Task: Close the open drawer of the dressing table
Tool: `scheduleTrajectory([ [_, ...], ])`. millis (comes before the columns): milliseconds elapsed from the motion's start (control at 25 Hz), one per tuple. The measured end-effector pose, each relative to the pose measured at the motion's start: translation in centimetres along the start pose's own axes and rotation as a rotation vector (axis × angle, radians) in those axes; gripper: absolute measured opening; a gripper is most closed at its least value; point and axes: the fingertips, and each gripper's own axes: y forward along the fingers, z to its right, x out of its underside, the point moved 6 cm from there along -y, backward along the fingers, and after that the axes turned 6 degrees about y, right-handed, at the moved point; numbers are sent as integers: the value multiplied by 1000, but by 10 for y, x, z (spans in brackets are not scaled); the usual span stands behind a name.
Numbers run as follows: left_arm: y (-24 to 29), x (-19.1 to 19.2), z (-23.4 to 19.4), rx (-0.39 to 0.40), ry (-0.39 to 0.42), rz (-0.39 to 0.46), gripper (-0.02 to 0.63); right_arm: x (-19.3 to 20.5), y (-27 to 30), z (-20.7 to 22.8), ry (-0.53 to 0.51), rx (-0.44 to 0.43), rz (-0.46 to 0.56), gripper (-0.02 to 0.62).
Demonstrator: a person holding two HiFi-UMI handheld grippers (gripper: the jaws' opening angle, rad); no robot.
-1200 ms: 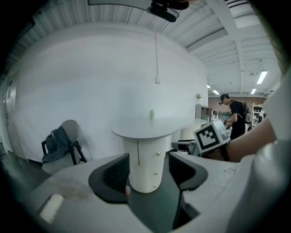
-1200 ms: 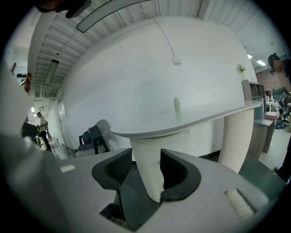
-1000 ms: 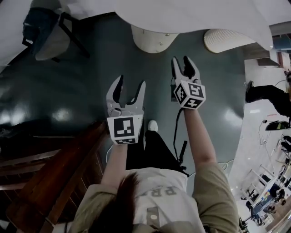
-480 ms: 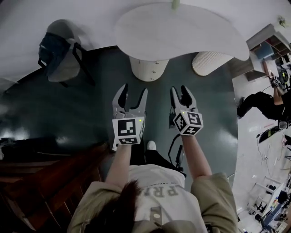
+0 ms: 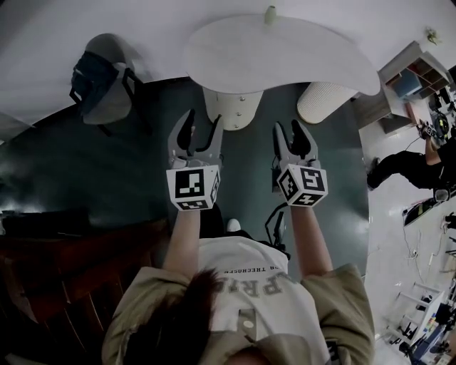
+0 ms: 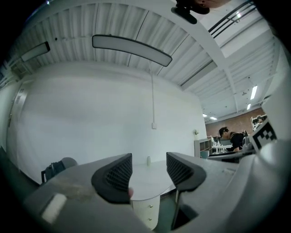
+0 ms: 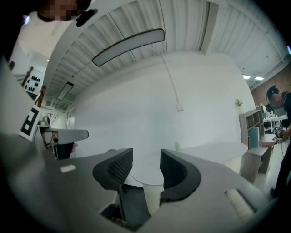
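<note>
Well beyond the left hand-held gripper (image 5: 201, 120) stands the dressing table (image 5: 278, 53).

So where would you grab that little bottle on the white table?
Probably round the middle of the little bottle, coming in level from this side across the white table. It stands upright and narrow at the far edge, with the wall just behind, so its two sides are the free part.
</note>
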Motion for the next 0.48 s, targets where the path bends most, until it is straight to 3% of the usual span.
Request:
scheduleTrajectory([
  [120,-11,-9,4,-14,37,22,218,-14,-12,-8,-55,1,21,187],
  [280,-22,-21,11,-23,68,43,141,-27,-25,-19,-126,11,48,135],
  [480,-32,-34,20,-21,113,66,106,-38,-39,-27,-118,8,69,99],
])
